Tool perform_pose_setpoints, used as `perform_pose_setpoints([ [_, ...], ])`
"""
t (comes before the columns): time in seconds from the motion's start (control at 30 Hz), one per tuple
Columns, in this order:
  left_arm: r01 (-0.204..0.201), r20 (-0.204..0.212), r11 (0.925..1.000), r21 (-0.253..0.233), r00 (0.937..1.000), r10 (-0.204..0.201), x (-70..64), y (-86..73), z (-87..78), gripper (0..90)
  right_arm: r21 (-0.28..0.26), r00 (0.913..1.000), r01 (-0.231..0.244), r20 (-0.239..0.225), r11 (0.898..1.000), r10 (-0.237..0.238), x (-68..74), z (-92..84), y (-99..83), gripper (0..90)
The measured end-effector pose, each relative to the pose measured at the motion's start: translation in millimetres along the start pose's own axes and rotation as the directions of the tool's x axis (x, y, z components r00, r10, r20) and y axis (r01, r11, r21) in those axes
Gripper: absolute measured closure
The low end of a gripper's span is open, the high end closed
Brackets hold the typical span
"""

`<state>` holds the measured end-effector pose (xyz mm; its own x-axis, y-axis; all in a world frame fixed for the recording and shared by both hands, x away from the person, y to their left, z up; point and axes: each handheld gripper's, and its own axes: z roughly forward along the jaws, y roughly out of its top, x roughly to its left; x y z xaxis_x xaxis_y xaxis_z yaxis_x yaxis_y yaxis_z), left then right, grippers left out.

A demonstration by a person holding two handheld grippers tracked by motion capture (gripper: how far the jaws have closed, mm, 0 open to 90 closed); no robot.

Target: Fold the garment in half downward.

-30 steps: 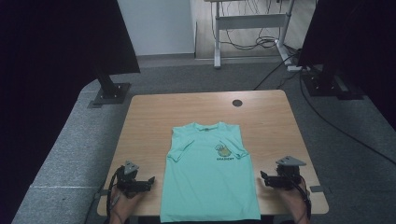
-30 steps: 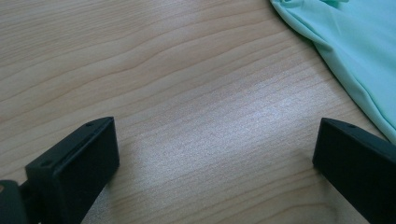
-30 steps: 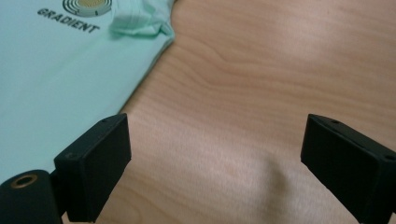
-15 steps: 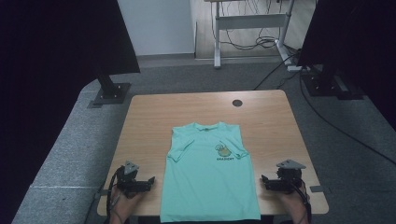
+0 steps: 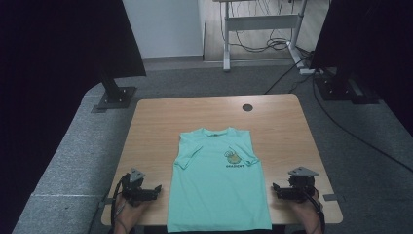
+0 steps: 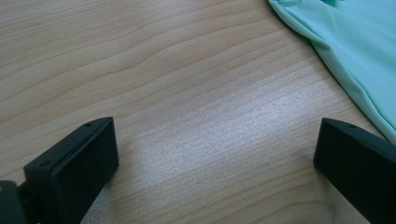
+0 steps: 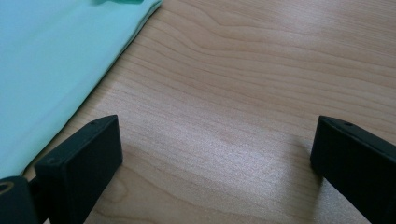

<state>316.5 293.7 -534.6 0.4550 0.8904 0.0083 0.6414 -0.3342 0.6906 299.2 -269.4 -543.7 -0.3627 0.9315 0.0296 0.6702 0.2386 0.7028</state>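
high view: shirt [image 5: 219, 185] print | gripper views: bare table [image 6: 187, 93]

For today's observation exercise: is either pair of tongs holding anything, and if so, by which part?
Nothing is held. The left tongs and right tongs stand open over bare table, on either side of the mint T-shirt.

A mint T-shirt [image 5: 216, 190] lies flat on the wooden table [image 5: 156, 122].
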Motion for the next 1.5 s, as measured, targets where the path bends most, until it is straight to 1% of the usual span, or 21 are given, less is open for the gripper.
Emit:
perform_pose_setpoints([
  [0.23, -0.003, 0.003, 1.0000, -0.001, 1.0000, 0.003, 1.1, 0.2, -0.3, 0.8, 0.000, 1.0000, 0.001, 0.000, 1.000, -0.001, -0.1, 0.0, 0.1, 1.5],
  [0.43, 0.010, 0.005, 0.9999, 0.002, 0.9999, -0.010, 1.2, 2.6, -0.3, 2.0, -0.001, 1.0000, 0.000, -0.003, 1.000, 0.000, -0.9, 0.0, 0.2, 2.0],
  [0.5, 0.014, 0.007, 0.9999, -0.007, 0.9999, -0.014, 1.7, 4.0, -0.8, 2.3, -0.002, 1.0000, -0.002, -0.002, 1.000, 0.002, -1.1, 0.1, 0.5, 2.5],
  [0.57, 0.017, 0.009, 0.9998, -0.011, 0.9998, -0.017, 2.4, 5.7, -1.1, 2.4, -0.001, 1.0000, -0.006, -0.004, 1.000, 0.006, -1.1, 0.8, 1.6, 2.6],
  [0.6, 0.015, 0.003, 0.9997, -0.020, 0.9999, -0.015, 2.6, 6.7, -0.8, 2.4, 0.000, 1.0000, -0.007, -0.005, 1.000, 0.007, -1.1, 1.0, 2.2, 2.8],
  [0.7, 0.012, 0.000, 0.9998, -0.016, 0.9999, -0.012, 3.4, 9.5, 0.5, 2.4, 0.003, 1.0000, -0.006, -0.008, 1.000, 0.006, -0.6, 2.6, 4.6, 3.4],
  [0.87, 0.023, 0.019, 0.9996, -0.019, 0.9996, -0.023, 5.5, 15.8, 2.6, 2.8, -0.008, 0.9999, -0.005, -0.014, 1.000, 0.005, -0.3, 5.5, 10.9, 3.4],
  [1.0, 0.016, 0.017, 0.9997, -0.016, 0.9997, -0.016, 6.1, 19.7, 5.3, 2.6, -0.008, 0.9998, -0.006, -0.020, 1.000, 0.006, -1.4, 9.0, 15.9, 3.4],
  [1.27, 0.031, 0.030, 0.9987, -0.040, 0.9991, -0.030, 9.2, 27.7, 9.1, 2.6, -0.011, 0.9995, -0.011, -0.030, 1.000, 0.011, -2.5, 14.9, 25.2, 3.5],
  [1.37, 0.027, 0.031, 0.9988, -0.040, 0.9992, -0.026, 8.4, 30.8, 11.9, 2.5, -0.007, 0.9993, -0.010, -0.036, 1.000, 0.010, -1.1, 17.6, 27.7, 3.5],
  [1.5, 0.021, 0.032, 0.9984, -0.053, 0.9993, -0.019, 7.2, 38.4, 16.6, 2.5, 0.000, 0.9991, -0.005, -0.043, 1.000, 0.005, 1.1, 20.8, 27.5, 3.6],
])
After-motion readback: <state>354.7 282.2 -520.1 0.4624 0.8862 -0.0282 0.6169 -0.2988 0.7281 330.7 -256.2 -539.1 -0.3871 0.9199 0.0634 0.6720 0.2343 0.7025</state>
